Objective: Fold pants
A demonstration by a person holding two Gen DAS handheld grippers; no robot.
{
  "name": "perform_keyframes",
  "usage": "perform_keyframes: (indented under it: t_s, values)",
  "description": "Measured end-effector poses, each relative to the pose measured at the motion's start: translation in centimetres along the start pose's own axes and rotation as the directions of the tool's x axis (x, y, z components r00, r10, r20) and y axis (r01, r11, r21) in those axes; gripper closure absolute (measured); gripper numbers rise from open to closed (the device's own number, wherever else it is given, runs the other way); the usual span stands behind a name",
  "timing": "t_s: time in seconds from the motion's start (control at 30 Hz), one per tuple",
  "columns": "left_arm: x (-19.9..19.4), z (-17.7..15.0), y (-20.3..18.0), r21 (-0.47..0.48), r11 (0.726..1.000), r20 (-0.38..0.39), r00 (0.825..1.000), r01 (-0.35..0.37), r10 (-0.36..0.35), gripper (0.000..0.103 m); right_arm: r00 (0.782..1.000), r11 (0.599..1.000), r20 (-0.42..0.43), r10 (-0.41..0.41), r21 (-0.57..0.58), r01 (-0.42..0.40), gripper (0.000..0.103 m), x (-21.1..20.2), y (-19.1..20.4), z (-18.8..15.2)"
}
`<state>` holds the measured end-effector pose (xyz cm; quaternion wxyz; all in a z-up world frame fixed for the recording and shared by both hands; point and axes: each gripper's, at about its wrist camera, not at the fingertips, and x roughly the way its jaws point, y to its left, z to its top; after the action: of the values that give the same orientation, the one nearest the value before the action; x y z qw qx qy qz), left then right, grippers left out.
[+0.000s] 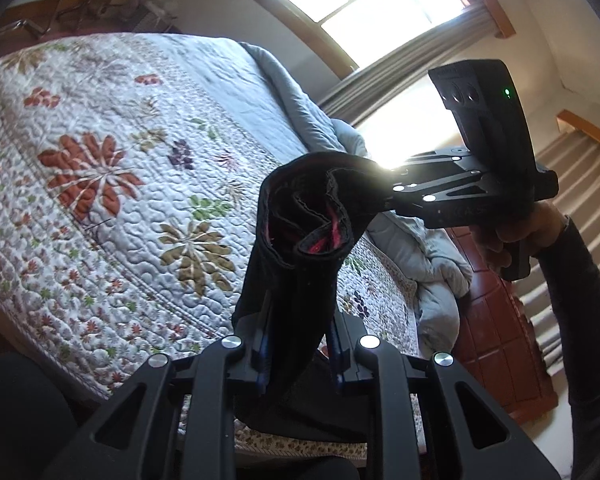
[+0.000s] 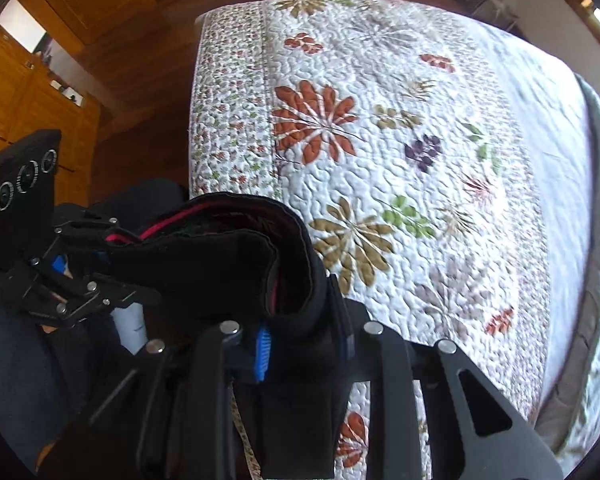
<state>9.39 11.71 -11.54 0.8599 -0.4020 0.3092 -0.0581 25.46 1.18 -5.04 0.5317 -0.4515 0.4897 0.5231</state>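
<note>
Looking along my left gripper (image 1: 296, 344), lower centre, I see it pinching the black pants (image 1: 300, 236), raised above the flowered quilt (image 1: 100, 168); toward the right, my right gripper (image 1: 384, 200) clamps the same waistband, a hand (image 1: 516, 236) gripping its handle.

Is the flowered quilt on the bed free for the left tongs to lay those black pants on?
Probably yes: the white floral quilt looks bare, and both the left tongs and right tongs grip the black pants above it.
</note>
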Motion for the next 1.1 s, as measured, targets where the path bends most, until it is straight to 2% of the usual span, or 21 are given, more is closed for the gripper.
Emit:
perform_keyframes:
  t_s: [0.13, 0.4, 0.73, 1.1]
  values:
    - [0.4, -0.4, -2.4, 0.057, 0.998, -0.01, 1.0, 0.003, -0.002, 0.081, 0.999, 0.998, 0.011, -0.05, 0.024, 0.05, 0.08, -1.4, 0.5, -2.2]
    - [1.2, -1.8, -6.7, 0.165, 0.986, -0.03, 1.0, 0.015, -0.01, 0.081, 0.994, 0.992, 0.034, -0.101, 0.074, 0.099, 0.081, -3.5, 1.2, -6.3]
    - [2.3, -3.8, -10.6, 0.255, 0.966, -0.062, 0.998, 0.043, -0.028, 0.081, 0.988, 0.982, 0.057, -0.146, 0.128, 0.138, 0.081, -5.2, 1.5, -12.0]
    - [4.3, -6.2, -13.9, 0.332, 0.941, -0.107, 0.993, 0.073, -0.039, 0.081, 0.971, 0.967, 0.074, -0.229, 0.129, 0.218, 0.081, -5.8, 1.8, -17.3]
